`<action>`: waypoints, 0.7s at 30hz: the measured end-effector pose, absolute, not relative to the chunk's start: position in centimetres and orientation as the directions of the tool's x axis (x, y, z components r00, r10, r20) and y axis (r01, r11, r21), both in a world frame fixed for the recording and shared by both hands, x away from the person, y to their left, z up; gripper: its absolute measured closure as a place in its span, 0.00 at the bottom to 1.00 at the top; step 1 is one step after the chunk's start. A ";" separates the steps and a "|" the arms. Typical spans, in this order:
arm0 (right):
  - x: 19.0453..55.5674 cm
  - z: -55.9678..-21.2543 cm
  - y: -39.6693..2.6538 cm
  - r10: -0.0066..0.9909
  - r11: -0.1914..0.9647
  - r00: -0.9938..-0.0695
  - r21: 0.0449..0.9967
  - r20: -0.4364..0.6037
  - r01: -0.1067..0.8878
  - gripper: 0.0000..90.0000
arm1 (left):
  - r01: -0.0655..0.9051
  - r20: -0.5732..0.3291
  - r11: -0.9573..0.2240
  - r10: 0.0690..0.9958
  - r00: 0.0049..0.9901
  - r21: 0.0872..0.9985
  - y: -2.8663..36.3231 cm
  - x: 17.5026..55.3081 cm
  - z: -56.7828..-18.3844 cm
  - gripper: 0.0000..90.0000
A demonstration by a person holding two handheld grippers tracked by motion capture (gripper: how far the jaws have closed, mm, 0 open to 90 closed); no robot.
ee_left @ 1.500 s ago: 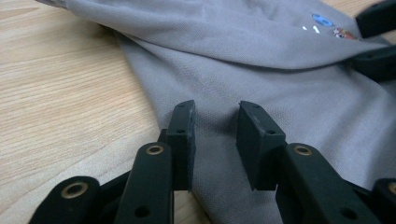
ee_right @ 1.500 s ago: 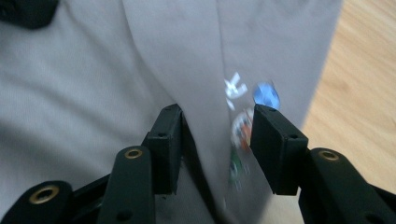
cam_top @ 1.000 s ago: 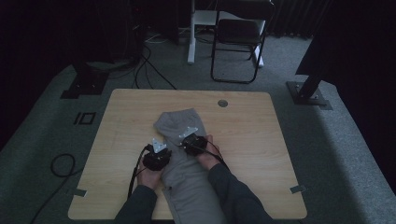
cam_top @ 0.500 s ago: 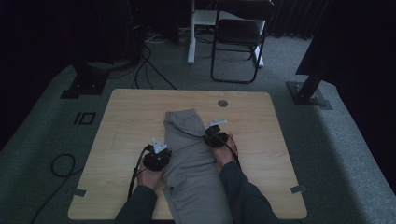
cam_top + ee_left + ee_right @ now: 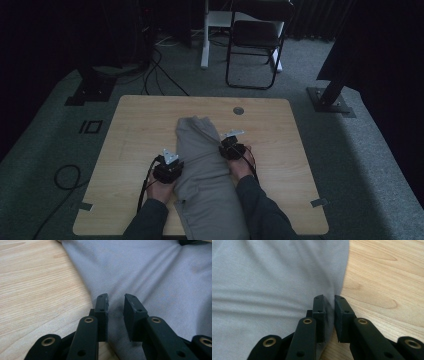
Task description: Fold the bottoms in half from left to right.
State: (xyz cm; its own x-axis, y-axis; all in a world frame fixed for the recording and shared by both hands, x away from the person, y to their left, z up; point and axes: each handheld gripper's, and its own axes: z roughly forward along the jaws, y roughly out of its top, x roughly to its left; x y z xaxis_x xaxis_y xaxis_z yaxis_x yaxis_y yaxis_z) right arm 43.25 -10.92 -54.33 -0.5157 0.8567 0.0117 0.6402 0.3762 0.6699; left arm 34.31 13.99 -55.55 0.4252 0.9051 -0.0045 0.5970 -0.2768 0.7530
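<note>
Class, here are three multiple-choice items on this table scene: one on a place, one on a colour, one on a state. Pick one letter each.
1. Where does the right gripper sit?
A. at the garment's right edge
B. on the chair
C. on the floor

2. What colour is the garment?
A. red
B. grey
C. yellow

3. How does the garment lie?
A. hanging off the chair
B. rolled into a ball
C. folded long, along the table between the grippers

Answers: 1 A, its fingers straddle the cloth's edge beside bare wood. 2 B, grey cloth in each view. 3 C, the left gripper flanks its other side.
</note>
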 end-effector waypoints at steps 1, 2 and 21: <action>43.2 -54.3 -10.9 0.856 0.378 -0.516 0.671 0.009 0.638 0.89 | 0.597 -0.004 -0.277 0.905 0.425 0.753 14.0 34.3 -55.6 0.81; 43.2 -54.3 -10.9 0.855 0.383 -0.519 0.671 0.004 0.635 0.89 | 0.597 -0.005 -0.277 0.905 0.426 0.753 14.0 34.3 -55.6 0.80; 43.9 -54.1 -9.3 0.814 0.438 -0.580 0.682 -0.025 0.586 0.66 | 0.618 -0.037 -0.252 0.909 0.414 0.745 13.9 40.5 -54.9 0.71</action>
State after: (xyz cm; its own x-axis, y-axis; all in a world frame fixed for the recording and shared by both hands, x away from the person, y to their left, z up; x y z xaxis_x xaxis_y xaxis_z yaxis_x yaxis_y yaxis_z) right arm 43.91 -9.27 -54.11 -0.5797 0.8144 -0.0249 0.5861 0.4380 0.6817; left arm 40.52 13.91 -54.90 0.4144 0.9093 -0.0366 0.6182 -0.2518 0.7446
